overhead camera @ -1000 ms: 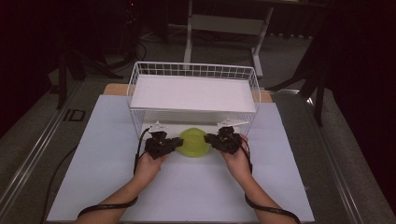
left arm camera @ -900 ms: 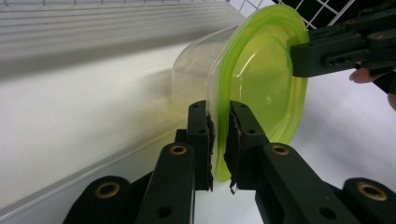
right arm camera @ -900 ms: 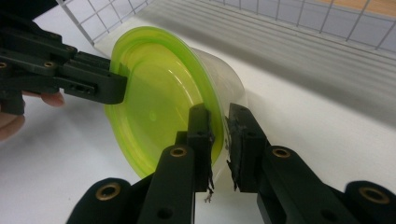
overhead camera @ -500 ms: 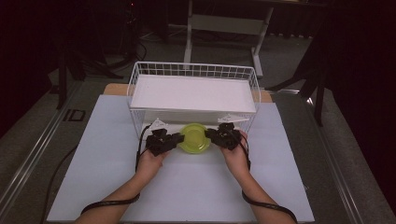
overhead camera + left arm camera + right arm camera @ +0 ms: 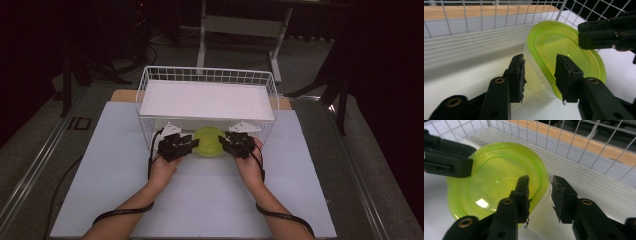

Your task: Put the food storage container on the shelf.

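Green container (image 5: 209, 141) resting on table under wire basket's (image 5: 207, 76) shelf. Left gripper (image 5: 184, 145) and right gripper (image 5: 229, 142) jaws just opening, rim between, pads clear. Placement looks done; withdrawal remains.

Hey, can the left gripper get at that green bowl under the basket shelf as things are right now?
Probably yes. The left gripper already has its jaws astride the green bowl's rim; they have just been opening, and nothing stands between. The wire basket is open on this side.

In the upper part of the frame I see a dark floor (image 5: 320, 65) and a grey table frame (image 5: 240, 25) behind.
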Tool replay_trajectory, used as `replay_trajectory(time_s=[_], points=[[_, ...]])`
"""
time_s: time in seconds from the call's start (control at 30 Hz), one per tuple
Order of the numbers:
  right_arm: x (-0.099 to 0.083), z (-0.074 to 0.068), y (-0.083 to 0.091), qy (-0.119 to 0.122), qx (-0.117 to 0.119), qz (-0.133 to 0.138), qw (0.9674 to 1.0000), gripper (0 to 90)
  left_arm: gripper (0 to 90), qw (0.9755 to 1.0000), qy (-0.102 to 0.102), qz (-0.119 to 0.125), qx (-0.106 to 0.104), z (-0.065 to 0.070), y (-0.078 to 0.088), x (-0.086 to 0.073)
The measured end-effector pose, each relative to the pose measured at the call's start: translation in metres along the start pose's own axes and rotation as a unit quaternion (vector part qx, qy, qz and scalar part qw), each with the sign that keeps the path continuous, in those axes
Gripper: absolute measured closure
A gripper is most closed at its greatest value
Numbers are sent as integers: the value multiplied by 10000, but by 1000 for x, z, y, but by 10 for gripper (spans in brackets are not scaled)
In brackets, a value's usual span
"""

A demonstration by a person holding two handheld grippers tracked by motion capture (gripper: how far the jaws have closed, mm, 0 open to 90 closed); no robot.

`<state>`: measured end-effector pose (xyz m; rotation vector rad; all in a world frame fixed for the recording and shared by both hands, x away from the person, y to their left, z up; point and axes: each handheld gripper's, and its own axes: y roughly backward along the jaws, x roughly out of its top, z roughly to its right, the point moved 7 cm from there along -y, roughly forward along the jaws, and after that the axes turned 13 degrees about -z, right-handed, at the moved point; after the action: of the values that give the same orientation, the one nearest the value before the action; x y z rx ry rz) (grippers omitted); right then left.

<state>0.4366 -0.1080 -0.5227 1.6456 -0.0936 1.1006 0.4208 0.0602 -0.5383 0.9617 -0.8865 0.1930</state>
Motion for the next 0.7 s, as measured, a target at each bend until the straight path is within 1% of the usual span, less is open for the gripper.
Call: replay_trajectory(time_s=[0.03,0.1,0.13,0.17,0.23,0.3,0.33,0.4,0.43,0.5,0.57,0.63,0.7], points=[[1,0,0,16,-28,51,10000,615,595,10000,-9,5,20,-1,-1,1],[2,-1,0,-6,-13,89,10000,598,591,10000,4,14,45,-2,-2,4],[4,-2,2,19,-50,177,9998,595,580,10000,34,23,43,-2,-3,5],[5,-3,3,39,-27,197,9998,594,576,10000,69,26,39,-2,-3,6],[7,-6,5,62,-4,238,9997,591,529,9999,110,53,57,-2,-3,8],[7,-8,7,30,69,231,9997,590,511,9997,188,161,-62,0,0,10],[7,-8,9,9,96,238,9997,590,497,9997,156,171,-57,0,1,10],[6,-11,12,-21,184,220,9996,591,497,9996,160,153,-147,1,5,9],[6,-12,14,-31,210,225,9995,591,497,9997,116,160,-144,1,8,9],[4,-15,18,-55,302,226,9993,590,497,9996,64,188,-213,3,13,7],[2,-17,22,-40,311,232,9992,591,497,9994,44,191,-281,3,18,4],[-1,-21,26,-46,377,239,9990,593,497,9994,7,214,-264,5,22,1],[-3,-23,30,-42,407,262,9988,594,497,9993,14,233,-305,7,27,-3]])
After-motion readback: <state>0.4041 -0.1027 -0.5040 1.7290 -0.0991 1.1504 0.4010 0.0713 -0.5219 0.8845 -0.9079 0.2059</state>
